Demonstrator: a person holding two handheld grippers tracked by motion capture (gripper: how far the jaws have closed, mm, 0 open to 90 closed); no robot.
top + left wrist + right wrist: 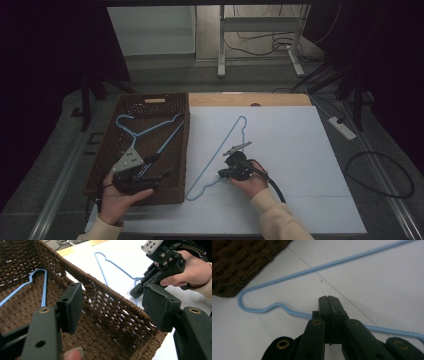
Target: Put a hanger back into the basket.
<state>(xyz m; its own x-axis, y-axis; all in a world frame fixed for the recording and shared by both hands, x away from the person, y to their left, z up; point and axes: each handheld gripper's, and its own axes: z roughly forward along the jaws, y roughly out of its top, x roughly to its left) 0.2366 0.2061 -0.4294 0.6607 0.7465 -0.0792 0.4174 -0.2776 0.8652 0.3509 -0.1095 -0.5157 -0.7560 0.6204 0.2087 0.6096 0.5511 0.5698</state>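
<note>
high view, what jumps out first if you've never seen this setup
The blue wire hanger lying on the white table stands out most, with the right gripper shut on its lower bar near the front of the table. To its left sits a brown woven basket holding another blue hanger, and the left gripper hovers over the basket's near end with its jaws open.

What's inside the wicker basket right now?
The wicker basket holds one blue wire hanger lying on its woven floor. The left gripper, jaws open, hangs over the near end and hides the floor beneath it.
</note>
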